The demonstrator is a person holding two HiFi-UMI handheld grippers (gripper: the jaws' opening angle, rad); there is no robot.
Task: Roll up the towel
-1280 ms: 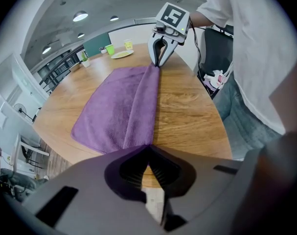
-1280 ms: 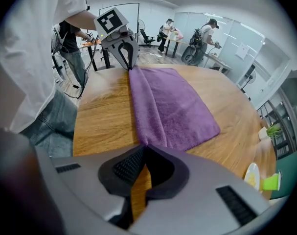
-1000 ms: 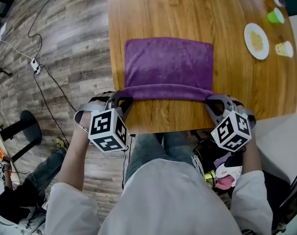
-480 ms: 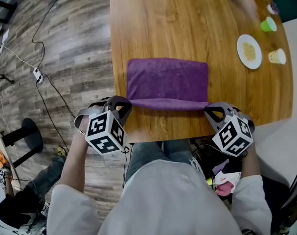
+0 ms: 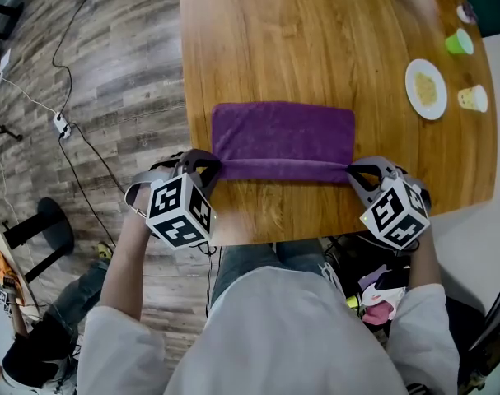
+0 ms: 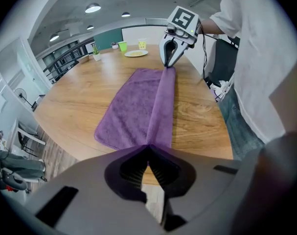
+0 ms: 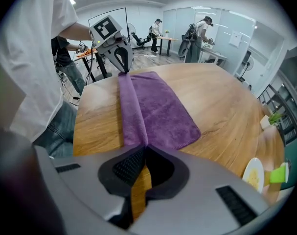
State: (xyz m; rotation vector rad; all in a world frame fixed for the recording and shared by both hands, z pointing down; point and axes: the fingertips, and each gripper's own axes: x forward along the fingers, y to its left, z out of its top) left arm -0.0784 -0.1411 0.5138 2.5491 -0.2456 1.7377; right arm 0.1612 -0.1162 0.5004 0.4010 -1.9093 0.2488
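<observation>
A purple, rectangular terry-cloth towel (image 5: 282, 130) is spread flat on the near part of a rounded table of warm brown wood (image 5: 315, 31), its long sides running left to right across the head view. The far portion lies smooth in a single layer, its nap looking soft and faintly mottled. The near long edge has been turned over on itself into a narrow, raised band (image 5: 282, 169) – slightly darker than the rest – which is drawn straight from end to end.

Each end of that band is pinched. The left gripper (image 5: 210, 168) is closed on the band's left end at the towel's near left corner, and in its own view the purple cloth is seen running into the meeting jaw tips. The right gripper (image 5: 355, 171) is clamped in the same way on the right end. A strip of bare wood lies between the band and the table's near edge.

Well apart, towards the far right – a white plate (image 5: 426, 89) is set between two small cups.
</observation>
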